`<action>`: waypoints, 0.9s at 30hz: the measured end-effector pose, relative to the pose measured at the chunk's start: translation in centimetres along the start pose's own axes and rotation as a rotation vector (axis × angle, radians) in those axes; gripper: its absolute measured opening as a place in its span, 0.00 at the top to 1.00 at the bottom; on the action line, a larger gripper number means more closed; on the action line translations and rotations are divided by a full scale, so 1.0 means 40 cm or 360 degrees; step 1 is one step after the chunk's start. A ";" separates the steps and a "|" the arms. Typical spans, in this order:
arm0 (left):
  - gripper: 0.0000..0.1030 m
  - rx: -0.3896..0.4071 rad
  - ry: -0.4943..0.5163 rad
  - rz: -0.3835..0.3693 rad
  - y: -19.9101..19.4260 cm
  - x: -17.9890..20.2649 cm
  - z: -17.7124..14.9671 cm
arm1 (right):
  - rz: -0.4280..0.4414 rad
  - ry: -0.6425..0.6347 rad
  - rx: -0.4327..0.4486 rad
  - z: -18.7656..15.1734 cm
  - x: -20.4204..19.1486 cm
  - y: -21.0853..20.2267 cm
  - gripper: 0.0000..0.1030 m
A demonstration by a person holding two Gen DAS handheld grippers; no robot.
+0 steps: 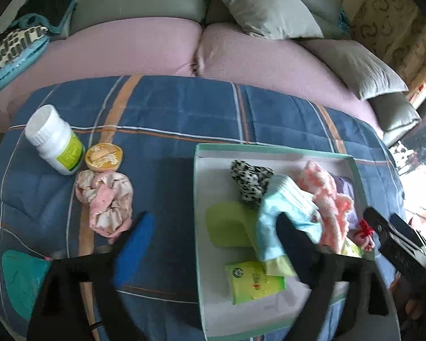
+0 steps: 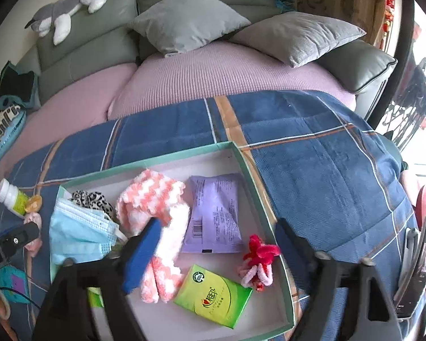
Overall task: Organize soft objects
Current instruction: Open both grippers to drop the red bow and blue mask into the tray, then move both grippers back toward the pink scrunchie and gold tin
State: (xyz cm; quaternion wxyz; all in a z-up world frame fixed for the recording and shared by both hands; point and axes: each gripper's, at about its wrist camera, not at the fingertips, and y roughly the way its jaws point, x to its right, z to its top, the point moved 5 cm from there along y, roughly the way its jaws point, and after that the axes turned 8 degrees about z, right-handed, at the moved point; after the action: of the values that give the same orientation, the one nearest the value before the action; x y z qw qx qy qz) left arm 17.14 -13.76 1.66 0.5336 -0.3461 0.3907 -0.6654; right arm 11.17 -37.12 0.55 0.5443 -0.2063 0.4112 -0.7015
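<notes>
Plaid blanket (image 2: 312, 153); striped sock (image 2: 156, 227) under open right claw (image 2: 215, 244)

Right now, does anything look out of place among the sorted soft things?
Yes: the pink floral fabric scrunchie lies outside the green-rimmed box, on the blue plaid quilt beside a white pill bottle, though other soft items are boxed.

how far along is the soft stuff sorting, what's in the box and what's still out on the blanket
Done: the blue face masks, leopard scrunchie and pink-and-white fuzzy socks already lie in the green-rimmed box. In hand: nothing, both grippers' jaws stand open. Left: the pink scrunchie still sits on the plaid blanket.
</notes>
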 end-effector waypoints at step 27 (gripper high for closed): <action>0.07 0.0027 -0.0209 0.0220 0.001 -0.190 0.029 | 0.0164 -0.0150 -0.0014 0.003 -0.155 0.015 0.00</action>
State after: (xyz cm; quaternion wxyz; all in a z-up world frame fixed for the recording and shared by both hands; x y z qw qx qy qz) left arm 19.64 -6.48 1.82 0.6056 -0.3566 0.3721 -0.6063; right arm 13.61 -31.43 1.10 0.5976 -0.2201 0.3983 -0.6601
